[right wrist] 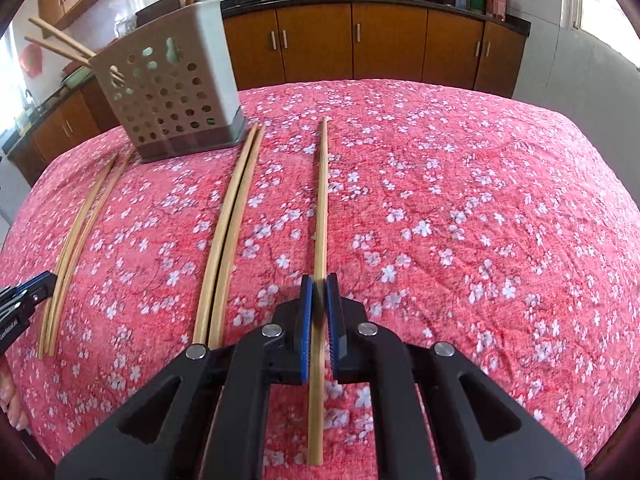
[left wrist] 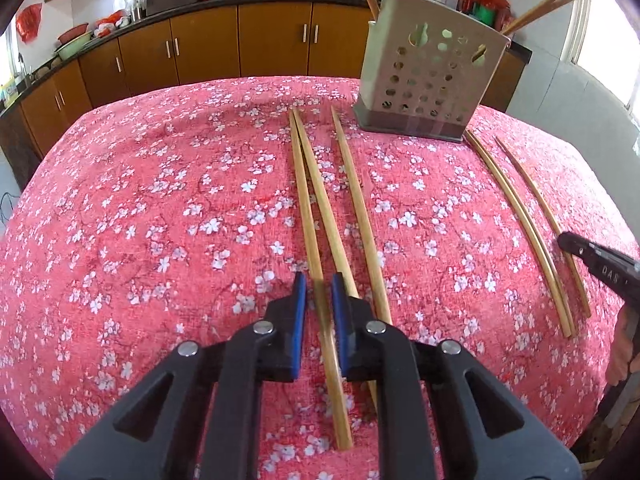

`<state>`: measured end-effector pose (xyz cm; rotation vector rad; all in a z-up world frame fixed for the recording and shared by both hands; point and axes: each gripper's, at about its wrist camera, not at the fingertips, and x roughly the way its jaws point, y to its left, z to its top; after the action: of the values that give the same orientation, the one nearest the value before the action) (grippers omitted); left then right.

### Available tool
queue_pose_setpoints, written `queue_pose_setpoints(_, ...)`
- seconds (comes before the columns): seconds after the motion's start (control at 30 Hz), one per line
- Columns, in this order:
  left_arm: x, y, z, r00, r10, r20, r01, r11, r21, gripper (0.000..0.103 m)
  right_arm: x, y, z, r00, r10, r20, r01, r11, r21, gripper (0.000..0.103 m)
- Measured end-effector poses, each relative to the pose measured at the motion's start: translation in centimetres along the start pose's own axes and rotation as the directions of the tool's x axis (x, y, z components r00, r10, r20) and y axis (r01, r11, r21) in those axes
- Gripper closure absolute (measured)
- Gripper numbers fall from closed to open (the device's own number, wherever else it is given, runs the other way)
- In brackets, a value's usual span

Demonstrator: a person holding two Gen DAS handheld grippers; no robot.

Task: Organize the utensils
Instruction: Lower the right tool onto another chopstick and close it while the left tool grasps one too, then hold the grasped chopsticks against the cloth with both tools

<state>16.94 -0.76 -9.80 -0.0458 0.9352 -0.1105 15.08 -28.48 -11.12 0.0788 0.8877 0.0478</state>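
Only "DAS" reads on the right tool (left wrist: 600, 268); both tools straddle chopsticks, grip unclear.

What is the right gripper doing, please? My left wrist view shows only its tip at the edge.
Observer: The right gripper straddles a single chopstick, with one blue pad on each side.
Operator: Is that chopstick lifted?
Observer: No, it appears to lie flat on the floral cloth, and its near end reaches back beneath the gripper.
Operator: Has the gripper clamped it?
Observer: The pads sit very close to it, but blur hides whether they touch.
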Motion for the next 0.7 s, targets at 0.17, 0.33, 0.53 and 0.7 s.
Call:
queue_pose_setpoints(0.17,0.9,1.8,1.5,1.0,0.016,-0.004,-0.016,0.998,-0.058,0.094,0.1,-0.3,0.4,1.0,-0.008,0.009,0.008,1.0,0.0,0.095)
queue_pose_setpoints(0.33,2.5,4.1,3.7,0.999,0.031,0.01,-0.029,0.994,-0.107,0.094,1.3,-1.3,2.1,0.999,-0.043,0.019,0.042,0.999,0.034,0.095)
queue_pose_setpoints(0.53,3.1,4.1,4.1,0.997,0.069,0.034,-0.066,0.995,-0.074,0.092,2.1,-1.4,2.7,0.996,-0.076,0.036,0.075,0.997,0.033,0.095)
queue_pose_setpoints(0.7,3.0,4.2,3.9,0.997,0.067,0.039,-0.063,0.995,-0.079,0.092,2.1,-1.7,2.6,0.998,-0.06,0.037,0.058,0.997,0.048,0.095)
